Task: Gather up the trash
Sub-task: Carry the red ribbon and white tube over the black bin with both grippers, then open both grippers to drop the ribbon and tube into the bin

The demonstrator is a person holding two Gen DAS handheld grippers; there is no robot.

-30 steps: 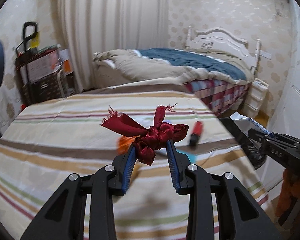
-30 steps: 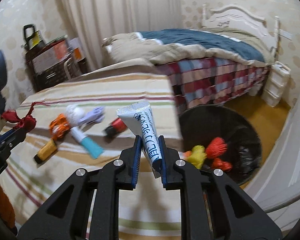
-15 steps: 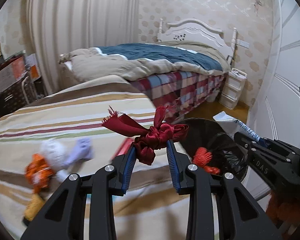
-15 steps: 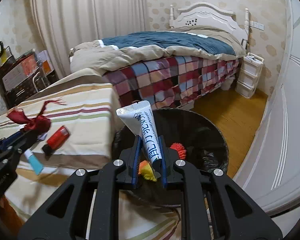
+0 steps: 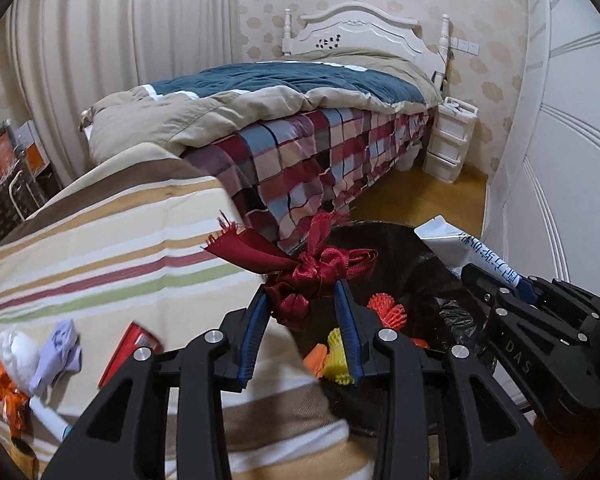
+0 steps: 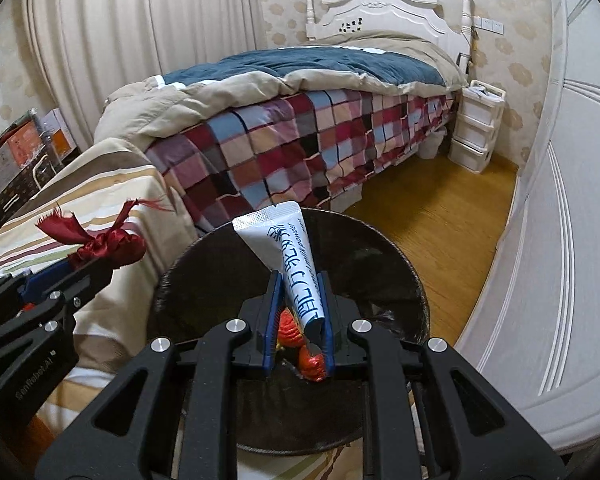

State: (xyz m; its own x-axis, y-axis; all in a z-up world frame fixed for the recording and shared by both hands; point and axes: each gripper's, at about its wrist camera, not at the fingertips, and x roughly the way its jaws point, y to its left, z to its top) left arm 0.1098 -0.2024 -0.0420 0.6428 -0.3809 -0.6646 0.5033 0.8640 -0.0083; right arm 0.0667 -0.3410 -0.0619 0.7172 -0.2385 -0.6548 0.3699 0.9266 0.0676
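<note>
Since a second ago we have swung both grippers off the striped cover (image 5: 112, 248) and over the black bin (image 6: 380, 264). Our left gripper (image 5: 302, 308), its jaws just opening a little, holds the crumpled, frayed dark red satin ribbon (image 5: 308, 268) between its blue pads, above the bin's near edge. Our right gripper (image 6: 300, 300) is clamped on a smooth white tube (image 6: 288, 252) with blue print, crimped end up, directly over spiky orange and yellow trash (image 5: 384, 308) below.
</note>
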